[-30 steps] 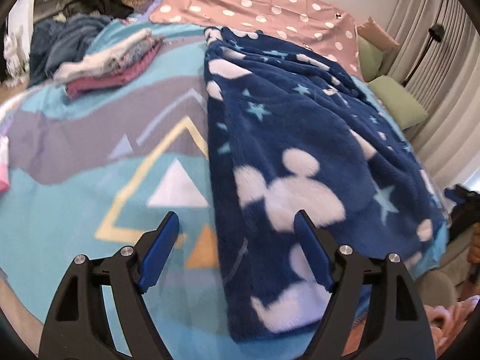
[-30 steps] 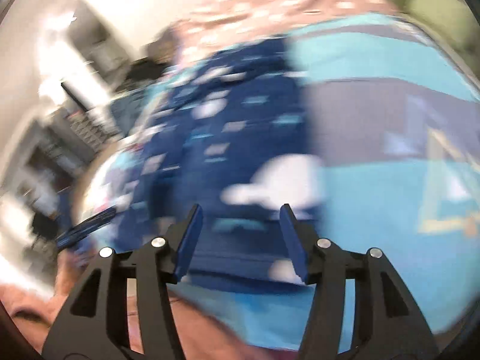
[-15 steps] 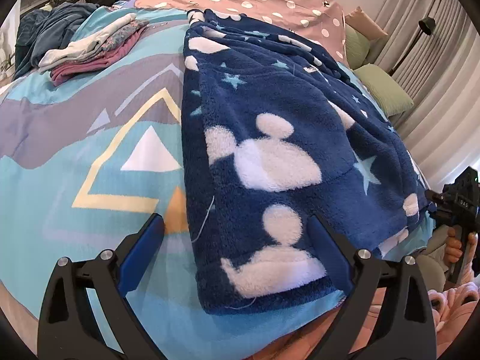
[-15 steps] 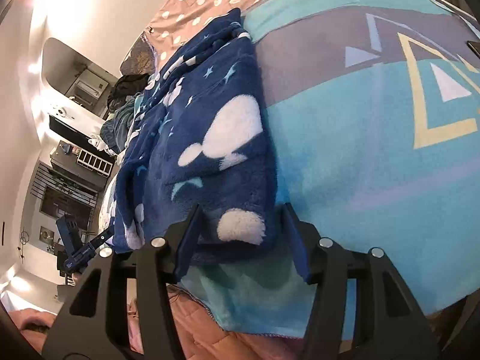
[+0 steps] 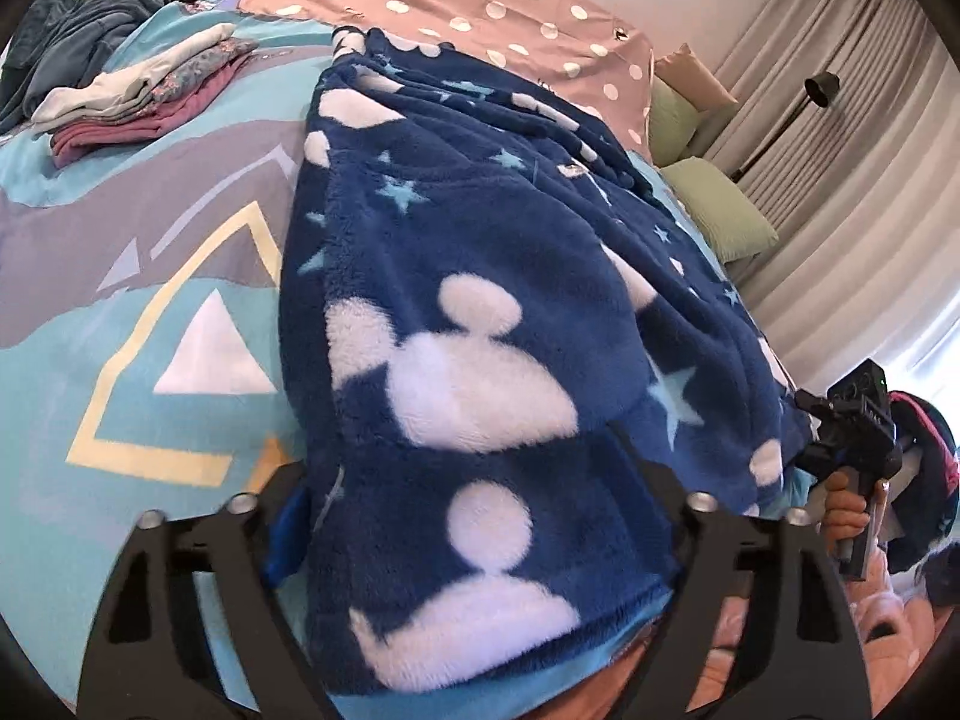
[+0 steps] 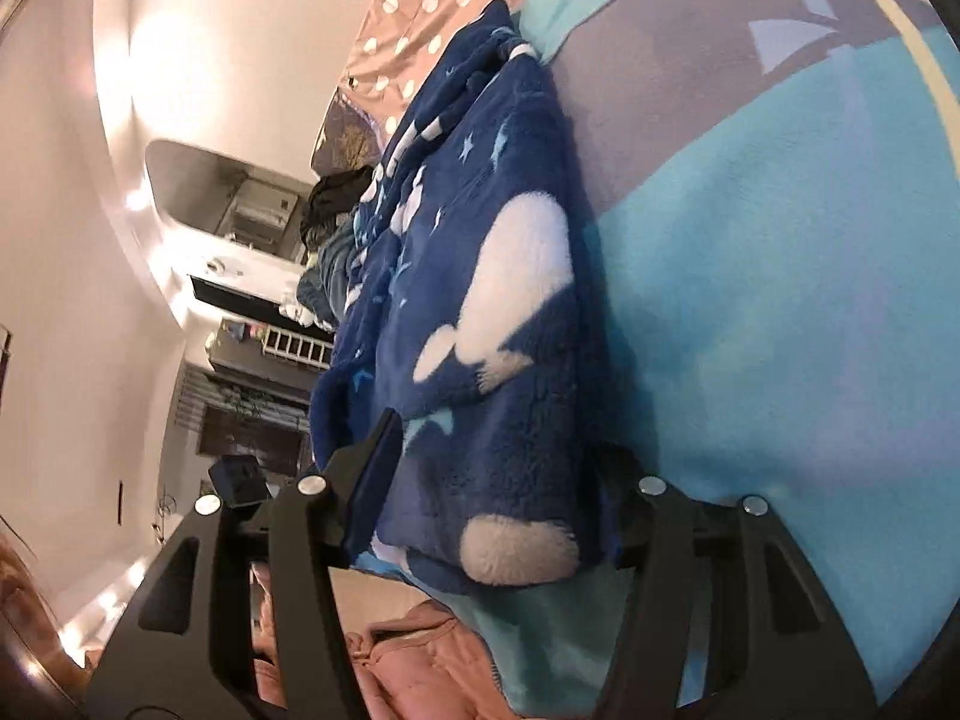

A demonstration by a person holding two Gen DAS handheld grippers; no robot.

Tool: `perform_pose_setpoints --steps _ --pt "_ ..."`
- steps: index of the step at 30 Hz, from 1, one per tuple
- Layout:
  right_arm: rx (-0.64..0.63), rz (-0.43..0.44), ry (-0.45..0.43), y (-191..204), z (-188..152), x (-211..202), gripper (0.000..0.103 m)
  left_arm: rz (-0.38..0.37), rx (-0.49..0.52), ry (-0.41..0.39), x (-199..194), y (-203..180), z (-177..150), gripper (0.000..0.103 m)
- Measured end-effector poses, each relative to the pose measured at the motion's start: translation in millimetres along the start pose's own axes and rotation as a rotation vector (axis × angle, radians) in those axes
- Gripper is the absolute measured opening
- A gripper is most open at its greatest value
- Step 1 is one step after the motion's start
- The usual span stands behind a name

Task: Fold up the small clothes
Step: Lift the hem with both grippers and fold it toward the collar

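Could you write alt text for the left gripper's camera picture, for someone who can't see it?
A fluffy navy garment with white mouse-head shapes lies on a turquoise bedspread, its near hem between the closing jaws of the left gripper. Folded clothes sit stacked at the far left.

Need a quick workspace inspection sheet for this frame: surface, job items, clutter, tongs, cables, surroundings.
Surface: bed cover, turquoise and grey with triangles.
Job's things: navy fleece garment lying lengthwise, near hem at the bed edge.
Clutter: folded stack; dark clothes pile.
Tongs: left tongs closing, hem between them; right tongs straddle a hem corner, grip unclear.
Cables: nothing seen.
Surroundings: polka-dot sheet, green pillows, curtains, floor lamp.
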State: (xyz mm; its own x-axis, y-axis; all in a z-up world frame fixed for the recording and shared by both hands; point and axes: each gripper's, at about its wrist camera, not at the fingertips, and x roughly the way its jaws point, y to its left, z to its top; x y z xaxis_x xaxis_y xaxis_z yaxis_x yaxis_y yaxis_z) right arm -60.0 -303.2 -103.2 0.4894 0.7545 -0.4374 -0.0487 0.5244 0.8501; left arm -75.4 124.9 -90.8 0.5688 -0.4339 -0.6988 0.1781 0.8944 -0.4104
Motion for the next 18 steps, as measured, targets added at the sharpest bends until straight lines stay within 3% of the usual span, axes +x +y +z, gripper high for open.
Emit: perform_pose_setpoints --steps 3,6,7,8,10,11,13,14,15,16,18 --pt "-0.032 -0.012 0.009 4.8 -3.6 0.0 0.060 -0.001 -0.006 0.010 -5.0 3.7 -2.8 0.065" --pt "-0.046 0.008 0.029 14.1 -5.6 1.6 0.079 -0.027 -0.009 0.040 -9.9 2.9 -8.5 0.064" --pt "-0.047 -0.006 0.028 17.7 -5.4 4.0 0.081 -0.029 0.008 0.054 -10.1 -0.3 -10.4 0.065" --pt "-0.052 -0.022 0.026 20.9 -4.5 6.7 0.084 -0.024 0.031 0.060 -9.1 -3.5 -11.3 0.065" --pt "-0.067 -0.037 0.024 26.4 -2.0 10.9 0.085 -0.045 0.051 0.069 -3.8 -6.0 -10.1 0.080" --pt "-0.059 -0.037 0.014 27.1 0.4 12.5 0.082 -0.063 0.042 0.063 -1.5 -6.3 -8.3 0.083" --pt "-0.031 -0.050 0.002 27.8 3.7 15.5 0.036 -0.078 0.028 0.044 3.3 -6.6 -3.1 0.081" --pt "-0.011 -0.065 0.016 25.5 3.7 18.0 0.015 -0.072 0.022 0.033 4.6 -7.4 -1.4 0.071" --pt "0.030 -0.059 0.023 21.6 3.7 19.4 0.014 -0.062 0.014 0.028 5.9 -7.9 1.4 0.035" --pt "0.040 -0.049 0.010 22.0 2.5 16.4 0.014 -0.089 0.000 0.043 6.8 -7.4 4.0 0.018" --pt "-0.018 -0.055 -0.033 33.5 -0.1 4.0 0.013 -0.095 -0.012 0.005 -2.8 -8.1 6.7 0.016"
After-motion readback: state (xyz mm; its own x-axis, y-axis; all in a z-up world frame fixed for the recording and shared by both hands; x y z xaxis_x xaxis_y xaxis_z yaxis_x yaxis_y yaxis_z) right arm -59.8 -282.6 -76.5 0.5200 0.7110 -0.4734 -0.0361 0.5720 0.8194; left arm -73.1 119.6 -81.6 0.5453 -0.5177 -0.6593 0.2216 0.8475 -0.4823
